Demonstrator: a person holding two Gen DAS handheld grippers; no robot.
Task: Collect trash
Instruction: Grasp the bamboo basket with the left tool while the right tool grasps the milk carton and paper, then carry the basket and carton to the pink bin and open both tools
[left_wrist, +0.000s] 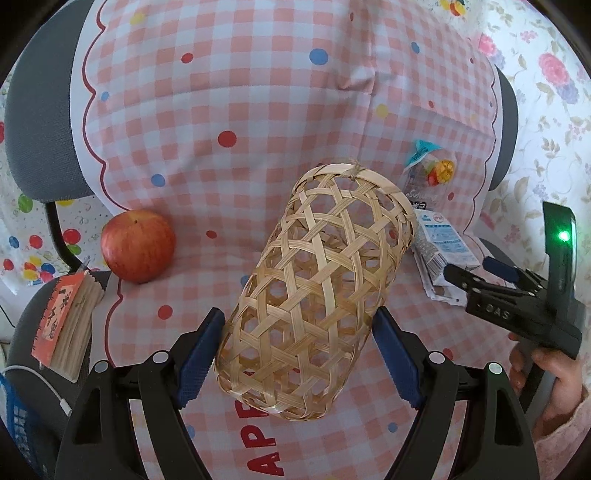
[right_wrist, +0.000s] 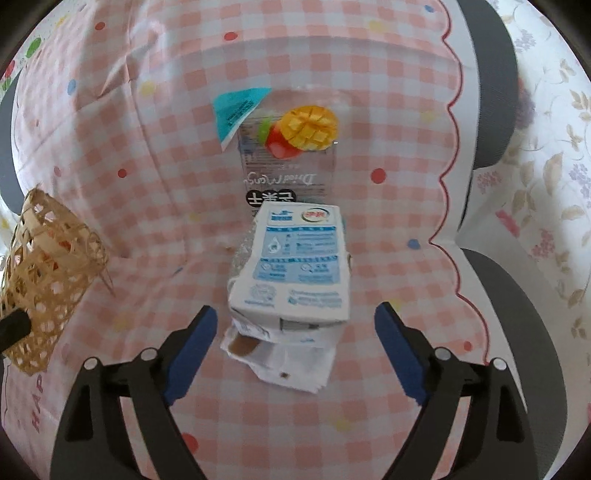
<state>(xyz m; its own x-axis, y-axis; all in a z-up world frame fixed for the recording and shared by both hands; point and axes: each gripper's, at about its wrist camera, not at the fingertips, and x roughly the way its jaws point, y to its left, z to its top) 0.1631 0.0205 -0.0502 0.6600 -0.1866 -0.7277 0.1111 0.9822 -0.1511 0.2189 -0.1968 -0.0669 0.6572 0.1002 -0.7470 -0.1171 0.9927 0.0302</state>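
The left gripper (left_wrist: 295, 354) pinches the basket (left_wrist: 314, 291). Right of the basket, the right gripper (right_wrist: 295, 347) stands spread, empty, over the carton (right_wrist: 295, 266), which partly hides a mango bag (right_wrist: 291, 147).

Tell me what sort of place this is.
Most likely a room in a home, not a workshop. A pink checked cloth with coloured dots is draped over a grey mesh office chair, floral fabric hangs behind, and a red apple and a worn orange-covered booklet lie about.
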